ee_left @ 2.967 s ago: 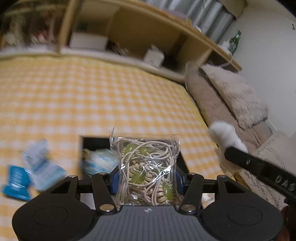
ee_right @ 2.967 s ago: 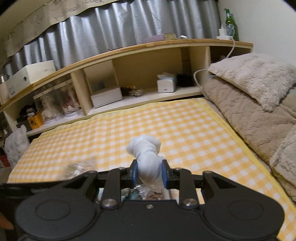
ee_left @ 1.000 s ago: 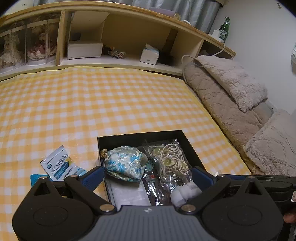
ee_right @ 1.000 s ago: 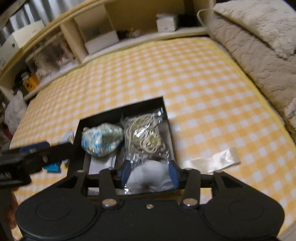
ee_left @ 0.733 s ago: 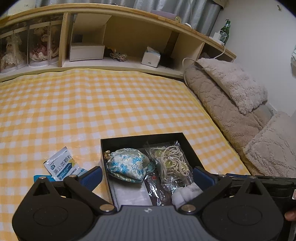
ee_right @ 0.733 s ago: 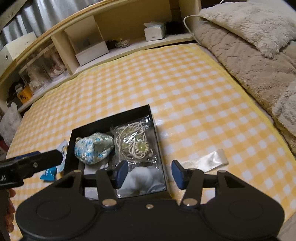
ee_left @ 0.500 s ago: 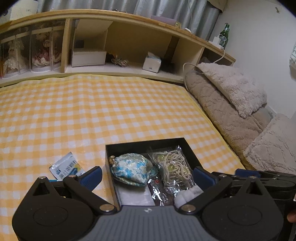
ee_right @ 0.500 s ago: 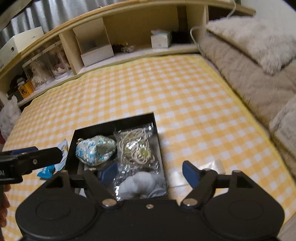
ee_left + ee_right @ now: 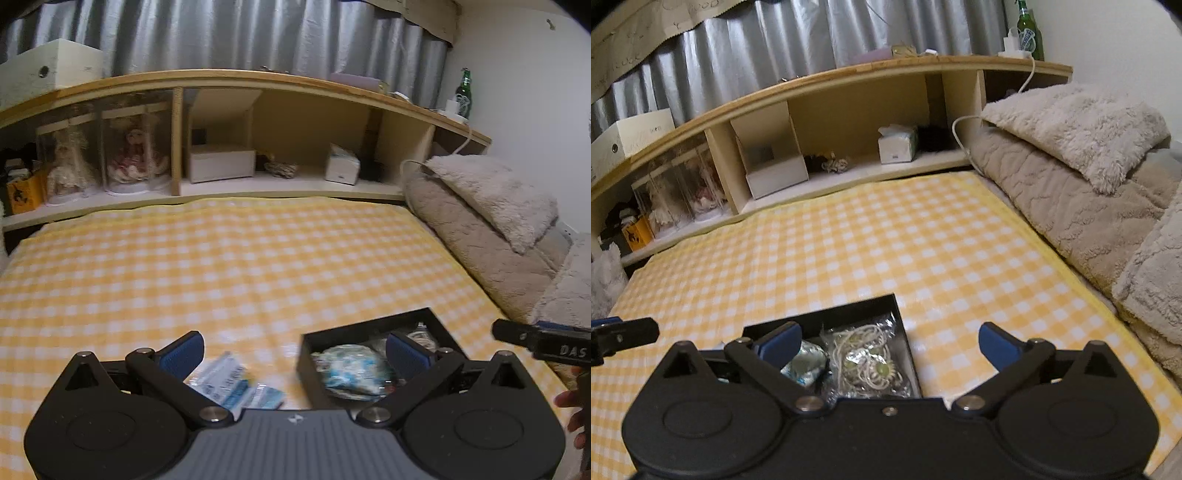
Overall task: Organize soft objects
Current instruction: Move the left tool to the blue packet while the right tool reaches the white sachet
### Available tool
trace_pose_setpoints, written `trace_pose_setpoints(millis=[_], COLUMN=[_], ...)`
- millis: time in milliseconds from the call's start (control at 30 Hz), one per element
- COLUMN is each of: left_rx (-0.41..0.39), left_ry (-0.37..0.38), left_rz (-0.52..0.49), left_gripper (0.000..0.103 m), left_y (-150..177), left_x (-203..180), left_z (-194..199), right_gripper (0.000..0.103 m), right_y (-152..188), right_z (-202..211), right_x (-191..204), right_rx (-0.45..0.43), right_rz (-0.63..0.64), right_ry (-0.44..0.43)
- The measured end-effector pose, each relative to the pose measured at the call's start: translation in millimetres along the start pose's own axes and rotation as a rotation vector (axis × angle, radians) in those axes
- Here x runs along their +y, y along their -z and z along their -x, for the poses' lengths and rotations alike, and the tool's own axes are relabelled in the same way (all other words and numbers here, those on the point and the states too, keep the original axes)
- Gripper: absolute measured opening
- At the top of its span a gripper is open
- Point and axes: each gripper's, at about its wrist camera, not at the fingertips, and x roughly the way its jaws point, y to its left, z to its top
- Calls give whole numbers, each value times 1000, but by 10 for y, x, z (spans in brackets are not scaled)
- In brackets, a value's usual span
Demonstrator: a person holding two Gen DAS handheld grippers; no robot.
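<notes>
A black open box (image 9: 364, 326) (image 9: 849, 308) lies on the yellow checked cloth. In it are a blue floral pouch (image 9: 351, 369) (image 9: 805, 363) and a clear bag of cream cord (image 9: 866, 363). My left gripper (image 9: 295, 350) is open and empty, above the cloth just left of the box. Blue-and-white sachets (image 9: 231, 384) lie on the cloth between its fingers. My right gripper (image 9: 888, 343) is open and empty above the box's right side. The white soft roll is hidden behind the gripper body.
A wooden shelf (image 9: 258, 184) with boxes, a tissue box (image 9: 897, 144) and doll cases runs along the far edge. Beige fluffy bedding and a pillow (image 9: 1078, 125) lie along the right. The other gripper's finger shows at each view's edge (image 9: 535, 338) (image 9: 620, 336).
Both grippers let go of the cord bag and the white roll into the box, opened wide and lifted back. The left view has swung left, so the sachets now lie between its fingers.
</notes>
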Motion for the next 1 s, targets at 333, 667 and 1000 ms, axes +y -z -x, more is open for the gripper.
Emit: trace_pose_setpoints(millis=[333,667,1000], left_rx=[62,221,320], left_ry=[-80,-130,-159], left_rz=[57,84,48], left_gripper=[103,102,89], left_y=[184,586,793], left_x=[551,835,810], left_z=[-122,-587,-1032], right_gripper=[103,103,103], right_y=[109,180,211], right_z=[-21,-122,-359], right_x=[430,801,1174], right_rx=[-74,-99,-51], right_rz=[105,189,316], right_ry=[-75,-122,-169])
